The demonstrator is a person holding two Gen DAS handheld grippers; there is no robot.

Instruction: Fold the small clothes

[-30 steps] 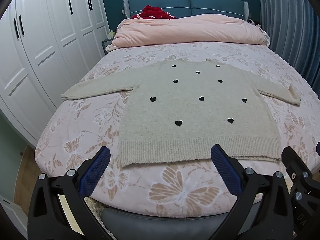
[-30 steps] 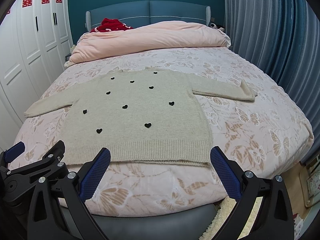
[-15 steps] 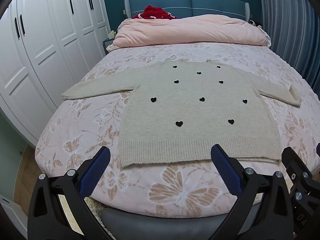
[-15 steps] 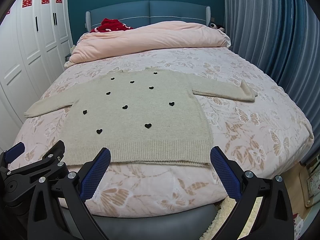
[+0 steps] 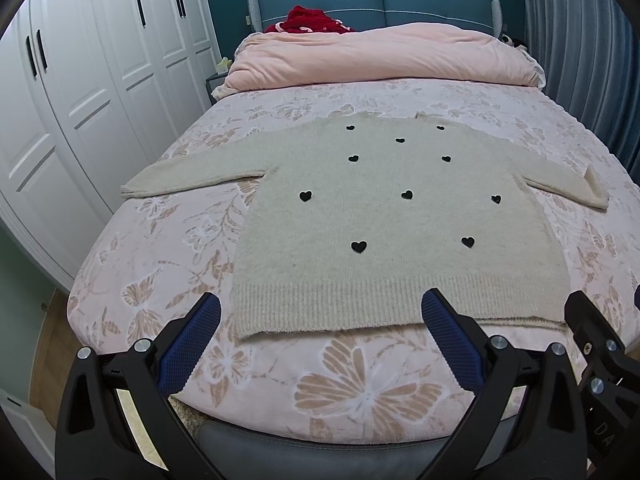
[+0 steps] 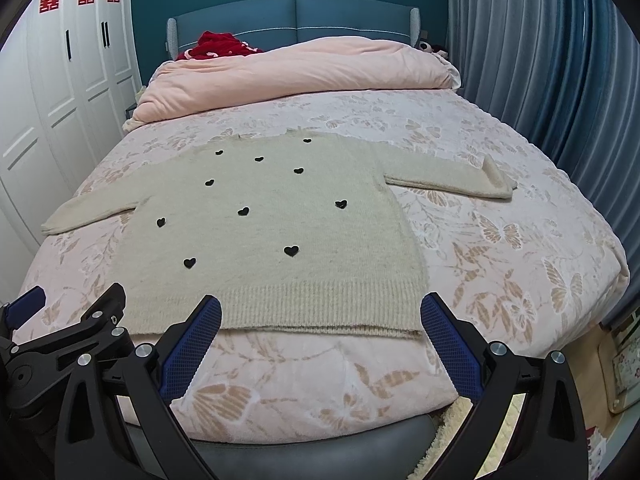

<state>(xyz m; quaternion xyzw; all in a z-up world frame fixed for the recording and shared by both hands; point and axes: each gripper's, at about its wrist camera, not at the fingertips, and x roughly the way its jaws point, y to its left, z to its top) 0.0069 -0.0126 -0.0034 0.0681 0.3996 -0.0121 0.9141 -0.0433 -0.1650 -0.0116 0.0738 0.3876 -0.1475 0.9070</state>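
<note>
A rolled pink duvet (image 5: 380, 56) and a red garment (image 5: 308, 20) lie at the head of the bed (image 5: 160, 248), white wardrobes (image 5: 80, 80) to one side and blue curtains (image 6: 540, 60) to the other — nothing covers the sweater (image 5: 380, 220). It lies flat, beige with black hearts, sleeves spread, hem toward both grippers. The left gripper (image 5: 320, 336) and right gripper (image 6: 320, 336) hover beyond the bed's foot — jaws wide apart, empty.

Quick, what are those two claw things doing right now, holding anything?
Left gripper: open, holding nothing, above the bed's near edge, short of the sweater.
Right gripper: open, holding nothing.
</note>
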